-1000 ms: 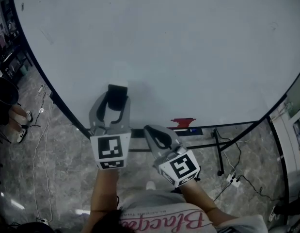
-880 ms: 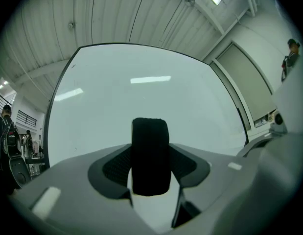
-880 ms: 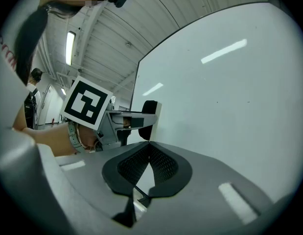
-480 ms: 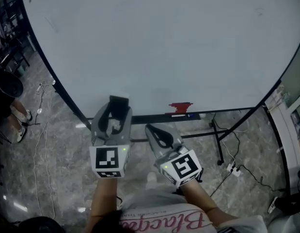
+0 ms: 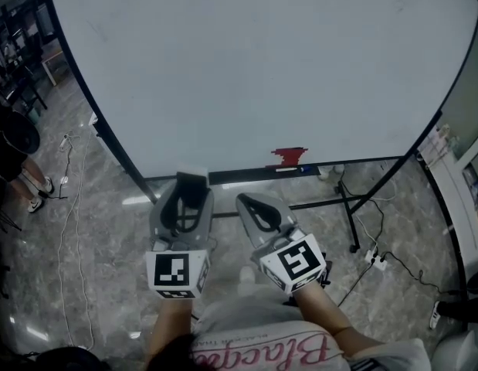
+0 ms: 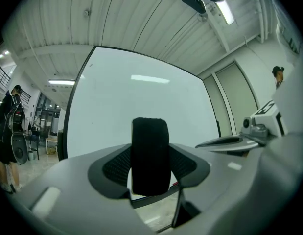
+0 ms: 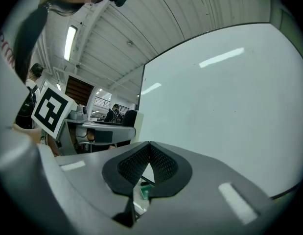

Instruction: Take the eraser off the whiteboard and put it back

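The black eraser [image 6: 150, 155] stands upright between the pads of my left gripper [image 5: 191, 185], which is shut on it; its black body with a white top [image 5: 191, 175] shows at the jaw tips in the head view. The big whiteboard [image 5: 269, 68] stands ahead, and the eraser is off it, below its bottom edge in the head view. My right gripper [image 5: 254, 207] hovers beside the left one, shut with nothing between its pads [image 7: 150, 156]. A red object [image 5: 289, 155] sits on the board's tray [image 5: 300, 170].
The whiteboard's black stand legs [image 5: 350, 215] spread over the marble floor [image 5: 92, 230]. Cables and a power strip [image 5: 375, 263] lie at the right. A person in dark clothes [image 5: 11, 157] stands at the left edge, with desks and chairs behind.
My left gripper has drawn back and down from the whiteboard with the eraser in it. The right gripper has drifted back alongside. The board now looks farther away.
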`<state>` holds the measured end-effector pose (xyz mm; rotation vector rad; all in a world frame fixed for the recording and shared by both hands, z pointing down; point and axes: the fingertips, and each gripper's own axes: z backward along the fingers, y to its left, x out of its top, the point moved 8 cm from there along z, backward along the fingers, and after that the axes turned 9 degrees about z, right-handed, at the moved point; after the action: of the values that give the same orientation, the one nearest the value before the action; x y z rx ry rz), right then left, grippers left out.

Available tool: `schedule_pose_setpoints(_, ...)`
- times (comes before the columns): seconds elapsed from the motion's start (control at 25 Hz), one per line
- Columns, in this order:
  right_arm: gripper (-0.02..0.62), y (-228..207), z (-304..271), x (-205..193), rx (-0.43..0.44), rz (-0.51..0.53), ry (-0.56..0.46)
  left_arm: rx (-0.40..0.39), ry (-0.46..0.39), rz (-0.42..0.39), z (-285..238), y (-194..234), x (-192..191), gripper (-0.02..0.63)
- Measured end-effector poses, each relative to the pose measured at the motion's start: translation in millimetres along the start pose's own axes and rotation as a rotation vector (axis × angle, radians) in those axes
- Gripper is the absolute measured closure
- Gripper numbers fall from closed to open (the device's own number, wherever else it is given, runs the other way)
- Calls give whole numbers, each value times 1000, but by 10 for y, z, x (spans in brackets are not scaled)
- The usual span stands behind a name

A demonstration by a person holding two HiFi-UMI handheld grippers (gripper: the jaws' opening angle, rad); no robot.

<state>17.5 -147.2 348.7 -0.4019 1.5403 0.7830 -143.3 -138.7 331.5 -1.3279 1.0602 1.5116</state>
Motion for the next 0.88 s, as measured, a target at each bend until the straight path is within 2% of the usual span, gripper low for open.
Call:
schedule_pose_setpoints(0.12, 594, 50, 0, 21, 9, 9, -3, -20, 4, 40, 50, -2, -57, 382)
schedule_pose_setpoints(0.4, 594, 72, -95, 53, 26, 20, -13, -10, -13, 64, 48, 59, -71, 380)
schedule_pose_setpoints(0.88, 594, -81, -211, 6, 17, 23, 3, -1, -39, 54, -227, 163, 32, 380)
